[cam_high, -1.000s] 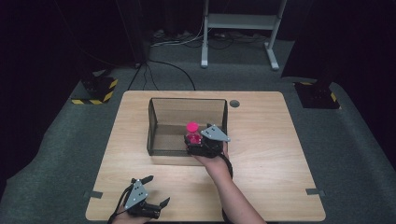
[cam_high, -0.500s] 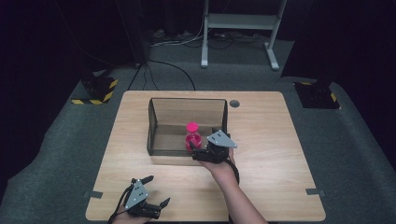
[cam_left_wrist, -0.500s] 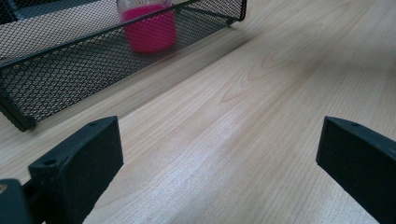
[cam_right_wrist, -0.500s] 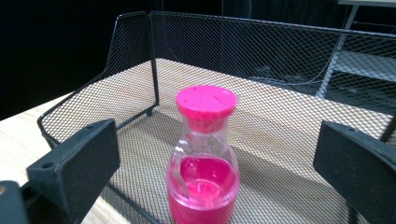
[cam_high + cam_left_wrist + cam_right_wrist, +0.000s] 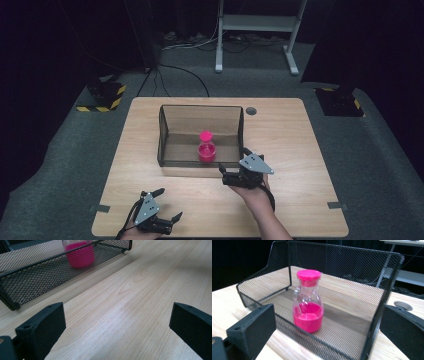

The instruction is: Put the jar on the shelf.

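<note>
Pink-capped clear bottle [image 5: 308, 302], pink in its lower half, stood upright in the mesh tray [image 5: 372, 322]; I saw my right claw [image 5: 235, 176] gaping wide, empty.

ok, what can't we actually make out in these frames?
- Clear glass bottle with pink cap and pink liquid: in the left gripper view its neck and cap are cut off by the top edge.
- Black wire-mesh tray: far side cut off by that same edge.
- Left gripper: in the high view the hand holding it is cut off by the bottom edge.
- Right gripper: the grey plate covers its body there.
</note>
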Demonstrator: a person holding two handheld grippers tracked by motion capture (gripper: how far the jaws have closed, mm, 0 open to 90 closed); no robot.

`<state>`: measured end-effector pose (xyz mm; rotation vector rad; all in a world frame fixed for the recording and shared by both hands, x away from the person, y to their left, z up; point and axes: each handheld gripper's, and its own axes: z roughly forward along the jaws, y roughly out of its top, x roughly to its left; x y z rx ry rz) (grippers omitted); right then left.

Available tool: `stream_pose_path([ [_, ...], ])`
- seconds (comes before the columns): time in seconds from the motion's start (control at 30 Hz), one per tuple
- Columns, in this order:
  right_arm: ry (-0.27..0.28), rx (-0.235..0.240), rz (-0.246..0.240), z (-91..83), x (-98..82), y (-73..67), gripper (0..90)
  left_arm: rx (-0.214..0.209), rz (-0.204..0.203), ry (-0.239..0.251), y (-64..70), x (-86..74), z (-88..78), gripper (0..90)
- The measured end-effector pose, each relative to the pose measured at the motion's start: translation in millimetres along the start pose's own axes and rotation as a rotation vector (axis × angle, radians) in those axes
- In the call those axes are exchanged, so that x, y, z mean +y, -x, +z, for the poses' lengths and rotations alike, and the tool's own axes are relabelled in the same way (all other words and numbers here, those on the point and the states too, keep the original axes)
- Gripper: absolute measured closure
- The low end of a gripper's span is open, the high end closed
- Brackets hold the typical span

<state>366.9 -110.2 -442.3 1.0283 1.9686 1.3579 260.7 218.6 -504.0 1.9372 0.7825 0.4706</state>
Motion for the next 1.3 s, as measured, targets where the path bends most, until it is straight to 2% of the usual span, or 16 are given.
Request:
stream_pose_path([
  [0.27, -0.004, -0.009, -0.022, -27.3, -13.4, 4.4, 0.3, 0.007, 0.01, -0.004, 1.1, 0.2, 0.3, 1.0],
  [0.53, -0.023, -0.031, -0.07, -47.3, -28.5, 6.4, 0.2, 0.008, 0.01, -0.002, 1.2, 0.1, 0.2, 1.0],
  [0.67, -0.039, -0.035, -0.065, -52.6, -36.5, 7.3, 0.2, 0.008, 0.011, -0.002, 1.3, 0.1, 0.3, 1.0],
  [0.83, -0.072, -0.046, -0.089, -56.7, -50.0, 5.8, 0.1, 0.008, 0.009, -0.001, 1.2, 0.1, 0.1, 1.0],
  [1.1, -0.141, -0.065, -0.102, -65.1, -78.3, 6.1, 0.0, 0.009, 0.009, 0.0, 1.3, 0.0, 0.1, 1.0],
  [1.3, -0.15, -0.071, -0.107, -67.8, -83.9, 6.8, 0.0, 0.01, 0.009, 0.0, 1.4, 0.0, 0.1, 1.0],
])
